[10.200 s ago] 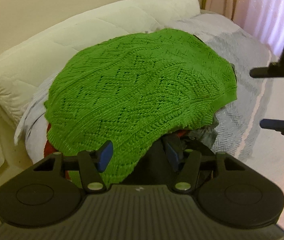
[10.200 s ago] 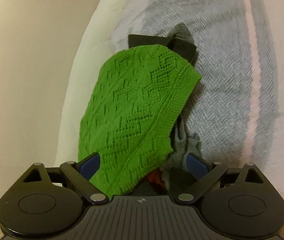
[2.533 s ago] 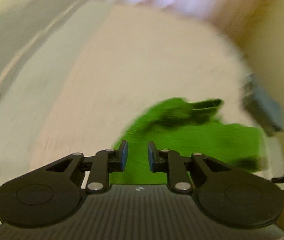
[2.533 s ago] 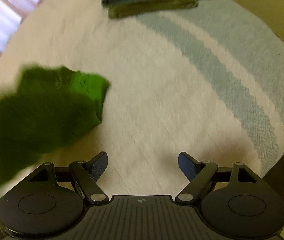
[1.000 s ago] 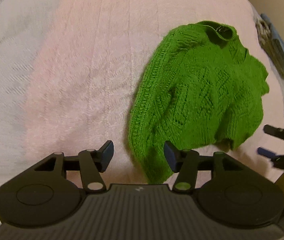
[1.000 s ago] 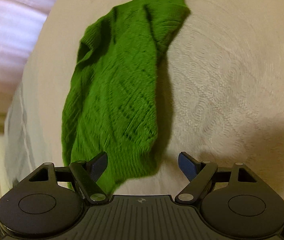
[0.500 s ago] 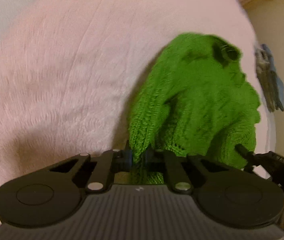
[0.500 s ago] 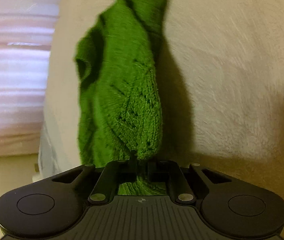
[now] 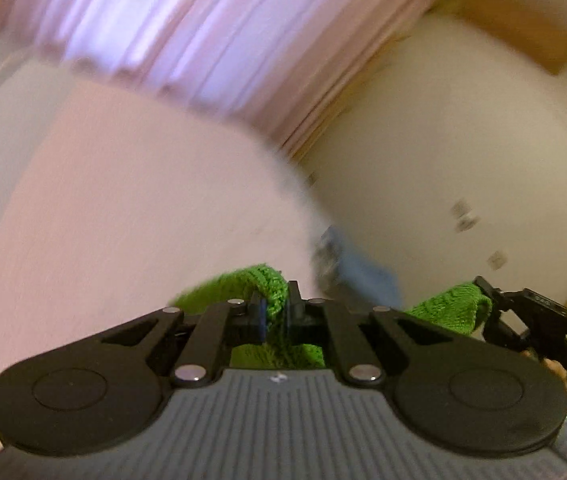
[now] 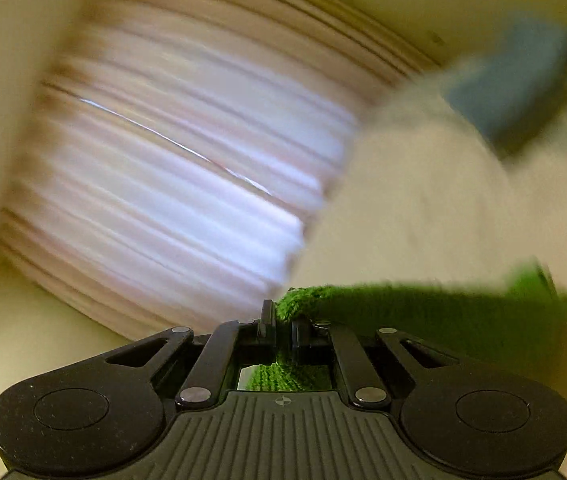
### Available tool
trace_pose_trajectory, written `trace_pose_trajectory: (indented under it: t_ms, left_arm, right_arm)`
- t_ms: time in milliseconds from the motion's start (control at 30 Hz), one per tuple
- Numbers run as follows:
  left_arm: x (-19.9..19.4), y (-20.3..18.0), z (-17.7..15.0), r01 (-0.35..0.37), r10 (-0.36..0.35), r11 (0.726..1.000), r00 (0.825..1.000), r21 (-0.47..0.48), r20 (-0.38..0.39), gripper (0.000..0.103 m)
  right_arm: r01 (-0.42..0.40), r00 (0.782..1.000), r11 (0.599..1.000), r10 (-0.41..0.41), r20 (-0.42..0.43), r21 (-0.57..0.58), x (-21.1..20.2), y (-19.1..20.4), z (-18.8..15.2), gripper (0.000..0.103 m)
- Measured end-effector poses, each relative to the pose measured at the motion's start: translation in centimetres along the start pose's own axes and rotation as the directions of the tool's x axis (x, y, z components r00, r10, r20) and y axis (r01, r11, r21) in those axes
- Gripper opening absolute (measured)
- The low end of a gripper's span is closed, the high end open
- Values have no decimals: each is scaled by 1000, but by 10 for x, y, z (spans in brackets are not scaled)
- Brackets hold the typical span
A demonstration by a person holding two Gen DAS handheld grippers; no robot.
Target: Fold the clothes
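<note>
A green knitted sweater [image 9: 243, 284] is pinched at its edge by both grippers and lifted off the bed. My left gripper [image 9: 275, 316] is shut on one part of the edge. My right gripper [image 10: 283, 326] is shut on another part; the sweater [image 10: 423, 304] stretches off to the right of it. The right gripper also shows in the left wrist view [image 9: 491, 300] at the right, with green knit [image 9: 451, 306] in it. Both views are blurred by motion and most of the sweater is hidden below the grippers.
The pale pink-white bed cover [image 9: 123, 208] lies below. A folded blue garment [image 10: 515, 76] sits at the bed's far edge, also seen in the left wrist view [image 9: 363, 268]. Pink curtains [image 9: 155, 32] and a cream wall [image 9: 443, 160] stand behind.
Both grippers have swung upward with the sweater's edge in them; the views now face the curtains and wall instead of the bed. A second ago both were open over the sweater.
</note>
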State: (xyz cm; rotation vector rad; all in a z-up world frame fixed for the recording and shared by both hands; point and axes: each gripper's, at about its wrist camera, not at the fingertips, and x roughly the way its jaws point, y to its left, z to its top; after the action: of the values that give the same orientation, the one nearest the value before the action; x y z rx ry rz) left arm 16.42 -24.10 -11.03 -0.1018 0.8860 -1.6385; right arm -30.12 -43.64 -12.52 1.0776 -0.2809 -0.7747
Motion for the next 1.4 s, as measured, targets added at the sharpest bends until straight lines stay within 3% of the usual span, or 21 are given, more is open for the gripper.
trace_pose_trajectory:
  t_ms: [167, 433, 533, 633, 667, 733, 800, 833, 867, 900, 933, 967, 1000, 1067, 1100, 1133, 1233, 1333, 1400]
  left_arm:
    - [11, -49, 67, 38, -55, 991, 989, 127, 136, 5]
    - [49, -74, 137, -75, 46, 988, 977, 132, 207, 5]
    - [32, -98, 149, -93, 45, 979, 966, 180, 253, 5]
    - [7, -118, 131, -94, 32, 971, 963, 220, 267, 5]
    - [-2, -123, 120, -92, 31, 970, 965, 225, 260, 6]
    - [-14, -116, 75, -130, 103, 973, 984, 191, 147, 8]
    - [-26, -109, 30, -173, 171, 972, 985, 160, 28, 17]
    - [-32, -105, 7, -196, 203, 970, 979, 147, -33, 24]
    - [-29, -95, -21, -255, 268, 961, 956, 111, -119, 28]
    - [-25, -82, -48, -339, 347, 938, 915, 70, -206, 30]
    - [-20, -69, -74, -425, 416, 905, 860, 37, -294, 30]
    - [-16, -55, -101, -495, 460, 869, 807, 0, -370, 30]
    - [-12, -46, -116, -541, 487, 841, 772, -20, -409, 30]
    - [-1, -35, -139, -617, 536, 786, 707, -32, -462, 30]
    - [5, -32, -148, -648, 561, 761, 677, -26, -476, 30]
    - [10, -32, -153, -658, 572, 752, 669, -21, -476, 31]
    - [29, -36, -154, -663, 583, 748, 668, -14, -462, 38]
    - [37, -31, -171, -667, 586, 745, 662, -10, -467, 40]
    - [52, -29, -186, -674, 586, 738, 653, -16, -479, 41]
  right_arm:
    - [-96, 993, 992, 101, 59, -80, 27, 40, 56, 5]
    - [-111, 993, 994, 111, 40, -15, 111, 48, 119, 5]
    - [-197, 980, 978, 198, 17, -63, 86, 53, 130, 5]
    - [-286, 958, 952, 286, -12, -114, 57, 59, 141, 5]
    - [-284, 959, 951, 279, -55, -126, 46, 54, 140, 5]
    - [-264, 958, 953, 241, -158, -149, 23, 43, 135, 5]
    - [-84, 958, 977, 25, -287, -195, 3, 11, 119, 9]
    - [15, 933, 973, -95, -347, -229, -6, -6, 110, 39]
    - [110, 892, 957, -214, -399, -268, -16, -23, 101, 61]
    - [242, 834, 917, -363, -415, -317, -23, -44, 90, 88]
    - [376, 753, 850, -512, -413, -368, -29, -67, 78, 88]
    - [454, 668, 788, -610, -426, -417, -33, -86, 68, 88]
    - [485, 622, 759, -648, -439, -435, -32, -100, 61, 88]
    - [528, 549, 718, -696, -463, -454, -29, -125, 48, 88]
    - [527, 537, 715, -699, -472, -459, -23, -131, 43, 88]
    - [520, 533, 718, -696, -481, -463, -16, -136, 38, 88]
    - [439, 549, 731, -679, -488, -522, 1, -138, 28, 88]
    - [374, 535, 720, -682, -498, -584, 6, -151, 9, 88]
    - [353, 510, 719, -684, -521, -598, 11, -168, -4, 88]
